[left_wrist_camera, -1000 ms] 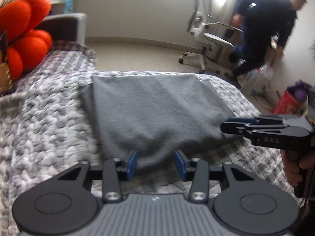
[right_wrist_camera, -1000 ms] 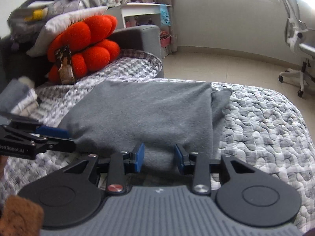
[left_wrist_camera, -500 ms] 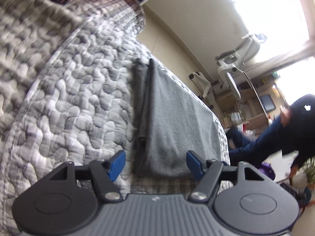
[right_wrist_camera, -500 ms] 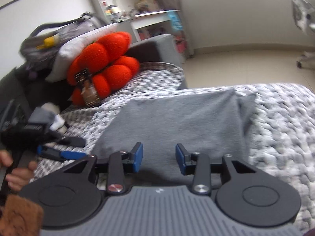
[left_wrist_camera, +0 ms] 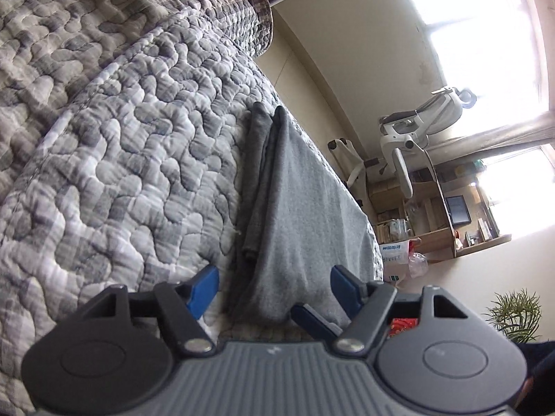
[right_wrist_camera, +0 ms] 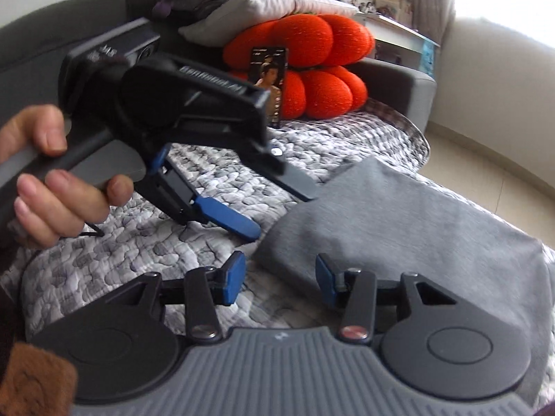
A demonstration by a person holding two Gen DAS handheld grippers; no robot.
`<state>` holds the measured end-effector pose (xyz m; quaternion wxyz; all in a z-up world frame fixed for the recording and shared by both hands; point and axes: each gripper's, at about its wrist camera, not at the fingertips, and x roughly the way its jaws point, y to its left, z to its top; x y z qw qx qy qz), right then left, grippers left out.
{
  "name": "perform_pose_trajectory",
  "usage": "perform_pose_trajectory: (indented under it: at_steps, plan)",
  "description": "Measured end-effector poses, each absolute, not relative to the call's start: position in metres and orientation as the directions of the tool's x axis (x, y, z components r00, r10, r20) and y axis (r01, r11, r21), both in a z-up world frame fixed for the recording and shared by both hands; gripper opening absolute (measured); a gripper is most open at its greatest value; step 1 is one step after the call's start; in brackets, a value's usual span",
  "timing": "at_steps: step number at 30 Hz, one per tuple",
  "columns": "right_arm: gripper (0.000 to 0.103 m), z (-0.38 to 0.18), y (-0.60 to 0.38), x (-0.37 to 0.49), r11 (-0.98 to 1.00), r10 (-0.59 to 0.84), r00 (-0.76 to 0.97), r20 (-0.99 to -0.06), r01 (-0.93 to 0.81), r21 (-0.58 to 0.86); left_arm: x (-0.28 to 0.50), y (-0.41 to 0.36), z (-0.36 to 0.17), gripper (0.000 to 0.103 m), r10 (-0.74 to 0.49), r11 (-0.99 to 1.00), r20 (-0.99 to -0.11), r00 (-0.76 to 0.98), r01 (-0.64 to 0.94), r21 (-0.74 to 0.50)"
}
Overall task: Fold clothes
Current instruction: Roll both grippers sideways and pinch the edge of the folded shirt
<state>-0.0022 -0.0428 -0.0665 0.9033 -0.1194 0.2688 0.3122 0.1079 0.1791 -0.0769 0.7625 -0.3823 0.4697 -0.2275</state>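
A folded grey garment (left_wrist_camera: 305,208) lies on the quilted grey bed cover (left_wrist_camera: 121,145). My left gripper (left_wrist_camera: 274,287) is rolled onto its side and stands open, with the garment's near end between its blue fingers (left_wrist_camera: 204,289), which do not press it. In the right wrist view the same left gripper (right_wrist_camera: 274,204) hovers at the garment's (right_wrist_camera: 399,228) left edge, held by a hand (right_wrist_camera: 45,180). My right gripper (right_wrist_camera: 281,277) is open at the garment's near left corner, one finger over the cloth, the other over the quilt (right_wrist_camera: 138,253).
Orange cushions (right_wrist_camera: 312,62) with a picture card (right_wrist_camera: 270,69), a white pillow (right_wrist_camera: 270,3) and a grey sofa arm (right_wrist_camera: 409,86) are behind the bed. Beyond the bed's far edge are bare floor, a white office chair (left_wrist_camera: 416,131), shelves and a potted plant (left_wrist_camera: 513,315).
The left gripper rolled onto its side, swung to the garment's left edge and opened wider. The right gripper moved left to the near corner and opened a little.
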Motion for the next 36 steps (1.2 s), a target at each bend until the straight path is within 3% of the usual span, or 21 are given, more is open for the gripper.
perform_pose_trajectory:
  at_steps: [5,7,10,23,36]
  plan:
    - [0.046,-0.081,-0.023,0.003,0.768,0.461,0.686,-0.563,-0.626,-0.134,0.114,0.180,-0.080,0.072,-0.720,0.581,-0.531,0.446,-0.032,-0.814]
    - [0.023,-0.084,-0.020,0.004,0.772,0.441,0.709,-0.550,-0.612,-0.170,0.115,0.182,-0.080,0.073,-0.725,0.572,-0.527,0.444,-0.039,-0.819]
    - [0.010,-0.080,-0.027,0.009,0.797,0.456,0.717,-0.528,-0.593,-0.118,0.114,0.183,-0.081,0.073,-0.726,0.567,-0.524,0.445,-0.043,-0.823]
    - [0.009,-0.048,-0.052,0.013,0.829,0.504,0.738,-0.448,-0.559,0.013,0.126,0.175,-0.088,0.071,-0.726,0.502,-0.463,0.508,-0.068,-0.862]
    - [0.009,-0.048,-0.055,0.008,0.830,0.513,0.735,-0.444,-0.557,0.038,0.138,0.162,-0.094,0.044,-0.677,0.484,-0.439,0.590,-0.091,-0.870]
